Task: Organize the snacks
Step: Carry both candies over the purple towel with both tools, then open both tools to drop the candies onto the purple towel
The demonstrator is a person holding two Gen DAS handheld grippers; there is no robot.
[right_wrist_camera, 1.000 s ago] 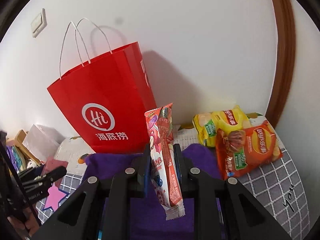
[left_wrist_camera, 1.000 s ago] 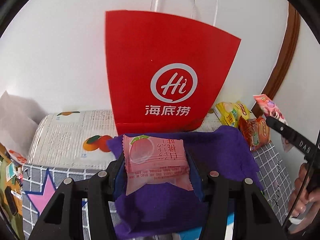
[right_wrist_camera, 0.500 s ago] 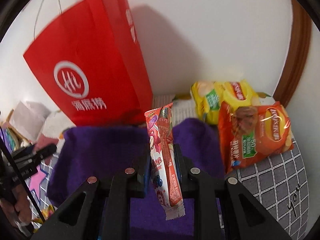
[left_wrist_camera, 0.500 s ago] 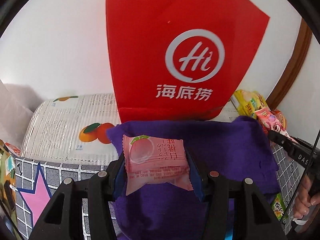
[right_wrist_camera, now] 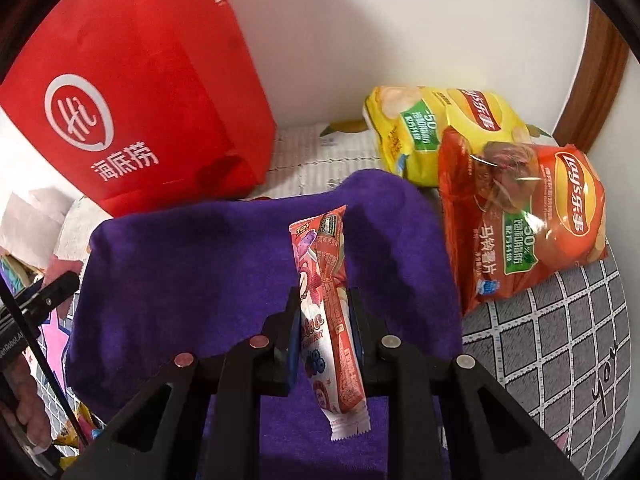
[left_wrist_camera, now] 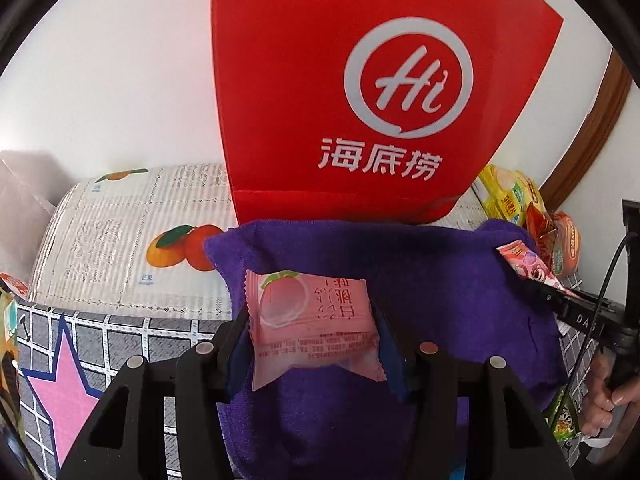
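My left gripper [left_wrist_camera: 310, 320] is shut on a pink peach-print snack packet [left_wrist_camera: 312, 324], held flat above a purple towel [left_wrist_camera: 420, 280]. My right gripper [right_wrist_camera: 324, 312] is shut on a long red-and-pink snack stick packet [right_wrist_camera: 326, 300], standing on edge over the same purple towel [right_wrist_camera: 200, 264]. In the left wrist view the right gripper [left_wrist_camera: 556, 300] shows at the right edge with the stick packet's tip [left_wrist_camera: 524, 260]. In the right wrist view the left gripper's finger [right_wrist_camera: 52, 292] pokes in at the left edge. A red paper bag [left_wrist_camera: 360, 92] stands upright behind the towel.
A yellow chip bag [right_wrist_camera: 436, 128] and an orange chip bag [right_wrist_camera: 528, 220] lie right of the towel by the wall. A fruit-print box [left_wrist_camera: 132, 236] sits left of the red bag. Grey checked cloth [right_wrist_camera: 552, 328] covers the surface. A hand [left_wrist_camera: 612, 400] holds the right gripper.
Both grippers have sunk toward the purple towel with their packets, tilting downward. The red bag now looms larger and its handles have left the views.
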